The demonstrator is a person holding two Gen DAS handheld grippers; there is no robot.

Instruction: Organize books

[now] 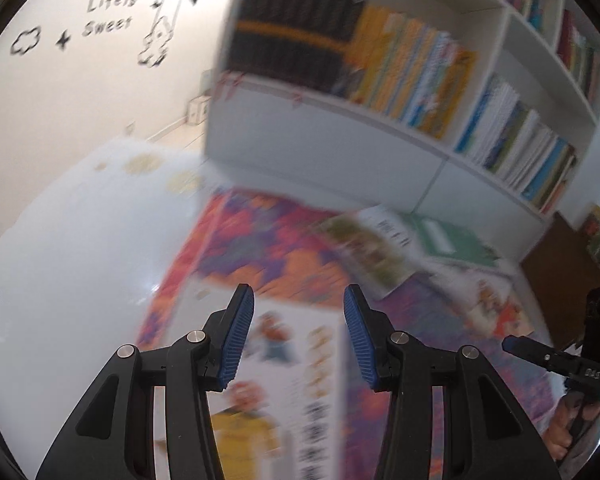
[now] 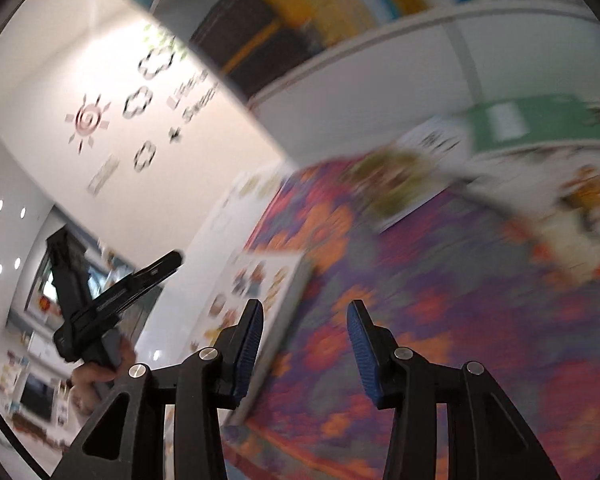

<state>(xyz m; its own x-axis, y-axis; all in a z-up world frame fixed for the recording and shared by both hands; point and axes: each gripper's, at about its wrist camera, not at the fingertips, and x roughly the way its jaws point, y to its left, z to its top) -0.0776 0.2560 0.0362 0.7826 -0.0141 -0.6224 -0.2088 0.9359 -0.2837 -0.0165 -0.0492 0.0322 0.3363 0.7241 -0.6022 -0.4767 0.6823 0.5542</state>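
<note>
Several picture books lie loose on a patterned rug (image 1: 268, 248). In the left wrist view my left gripper (image 1: 299, 292) stands open above a white cartoon book (image 1: 296, 364), with nothing between its pads. Farther off lie a green-and-brown book (image 1: 364, 256), a green book (image 1: 448, 236) and a white book with an orange figure (image 1: 492, 304). The right wrist view shows my right gripper (image 2: 306, 308) open over the rug (image 2: 380, 320). The white cartoon book (image 2: 260, 292) lies just beside its left finger, apart from the pads. Both views are blurred.
A white bookshelf (image 1: 340, 136) packed with upright books stands behind the rug. A white glossy floor (image 1: 60, 240) spreads to the left, up to a wall with decals. The right gripper (image 1: 540, 354) shows at the left view's edge. A hand (image 2: 96, 372) carries the left gripper (image 2: 140, 280).
</note>
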